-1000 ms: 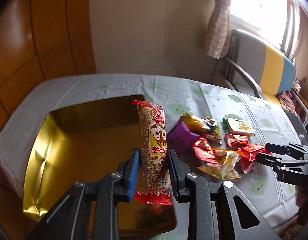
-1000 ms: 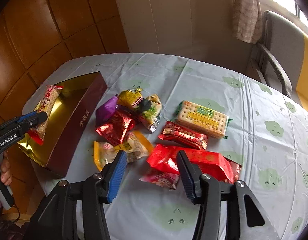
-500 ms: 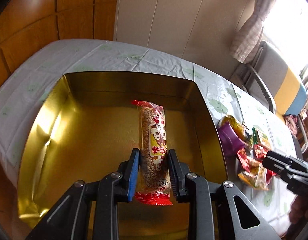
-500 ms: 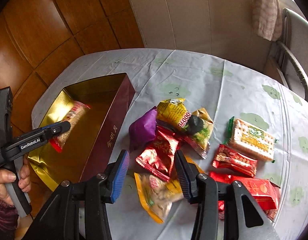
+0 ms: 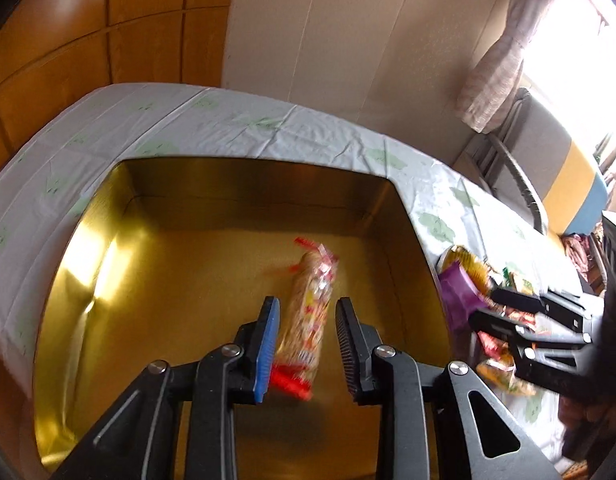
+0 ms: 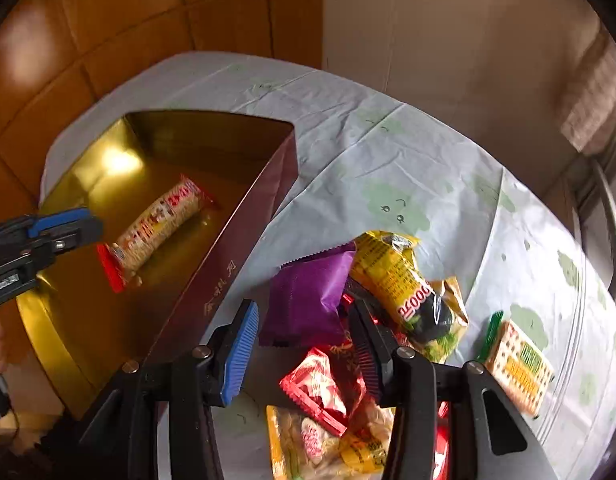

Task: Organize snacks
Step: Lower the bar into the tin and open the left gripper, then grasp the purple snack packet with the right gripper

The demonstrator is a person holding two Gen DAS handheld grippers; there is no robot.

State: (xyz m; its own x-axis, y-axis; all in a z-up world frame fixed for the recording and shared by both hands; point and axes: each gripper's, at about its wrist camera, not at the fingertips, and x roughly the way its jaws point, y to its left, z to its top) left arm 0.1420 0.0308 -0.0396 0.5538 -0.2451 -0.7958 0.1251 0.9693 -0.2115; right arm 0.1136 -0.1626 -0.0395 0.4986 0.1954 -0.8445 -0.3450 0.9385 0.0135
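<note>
Hovering over the open gold-lined box (image 5: 155, 320), the left gripper (image 5: 305, 342) is seen with its fingers (image 5: 267, 344) parted and released: the long peanut-bar packet (image 5: 310, 320) is blurred between them, tilted, with a gap on its right side, so no grasp is made. In the right wrist view the same packet (image 6: 155, 228) is seen inside the box (image 6: 243, 236), lying slantwise near the box floor just beyond the left gripper's blue-padded tip (image 6: 73, 222), its red crimped end nearest that tip.

Just right of the box's maroon outer wall, the right gripper (image 6: 303, 344) is held above the snack pile. Its fingers (image 6: 239, 348) have just been closing, yet they are apart and press on nothing; the purple packet (image 6: 308, 300) shows between them, below, lying on the tabletop (image 6: 388, 160). Nearer than the purple packet, a red foil packet (image 6: 320, 388) and a yellow-edged clear packet (image 6: 308, 444) are overlapped. Right of the purple packet, touching it, a yellow packet with a dark end (image 6: 404, 284) is laid over the heap. Farther right of the box and apart from the heap, a cracker packet with a green end (image 6: 516, 360) is seen alone on the pale patterned cloth.

Beyond the box, cloth-covered tabletop runs to a wood-panelled wall (image 5: 107, 20). In the left wrist view, a curtain (image 5: 496, 72) and a grey and yellow chair (image 5: 556, 168) are seen far right of the box.
</note>
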